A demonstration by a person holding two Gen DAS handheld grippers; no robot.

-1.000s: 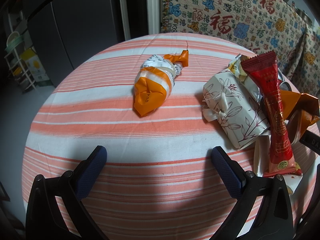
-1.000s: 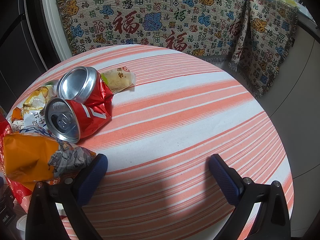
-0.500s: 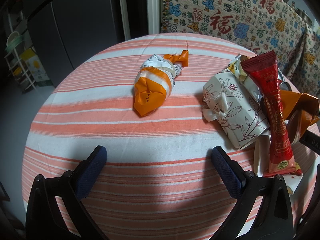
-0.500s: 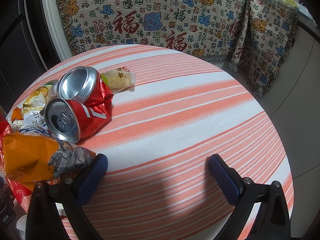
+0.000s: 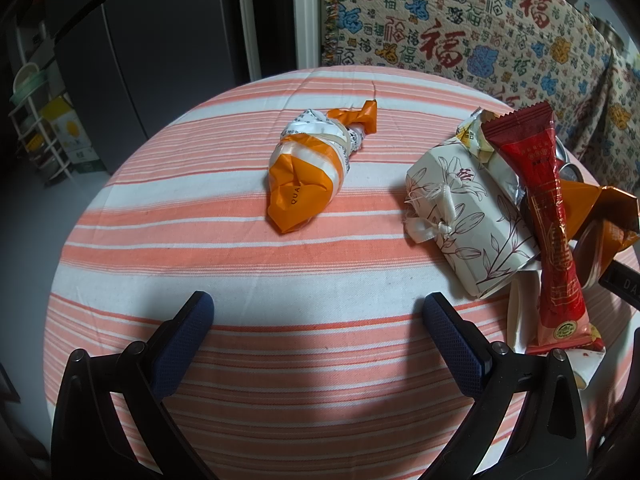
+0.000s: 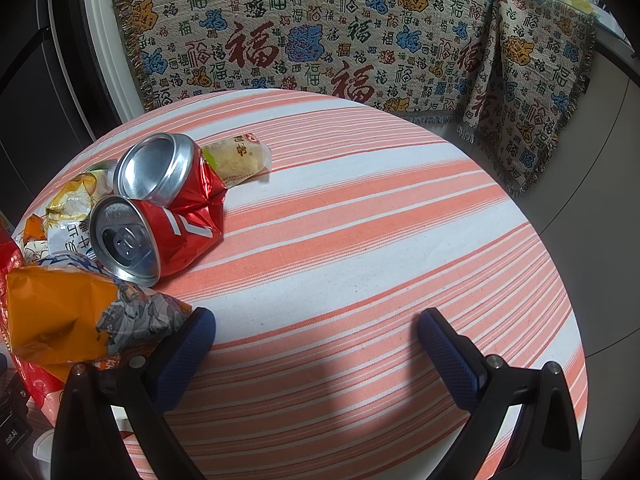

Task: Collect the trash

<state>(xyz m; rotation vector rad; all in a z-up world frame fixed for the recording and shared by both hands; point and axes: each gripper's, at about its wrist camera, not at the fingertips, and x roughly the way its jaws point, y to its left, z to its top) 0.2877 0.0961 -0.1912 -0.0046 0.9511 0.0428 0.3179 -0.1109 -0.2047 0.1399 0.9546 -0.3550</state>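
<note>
An orange and white wrapper (image 5: 306, 176) lies mid-table in the left wrist view. To its right sit a white floral box (image 5: 468, 216), a long red packet (image 5: 548, 220) and an orange bag (image 5: 608, 216). My left gripper (image 5: 316, 312) hovers open over bare cloth, short of the wrapper. In the right wrist view a crushed red can (image 6: 160, 204) lies at the left, with a yellow snack packet (image 6: 236, 156) behind it and an orange crisp bag (image 6: 76, 316) in front. My right gripper (image 6: 316, 324) is open, its left finger beside the crisp bag.
The round table wears an orange and white striped cloth (image 6: 380, 240). A patterned woven throw (image 6: 320, 36) covers furniture behind it. A dark cabinet (image 5: 152, 48) and a white shelf rack (image 5: 36, 132) stand at the far left.
</note>
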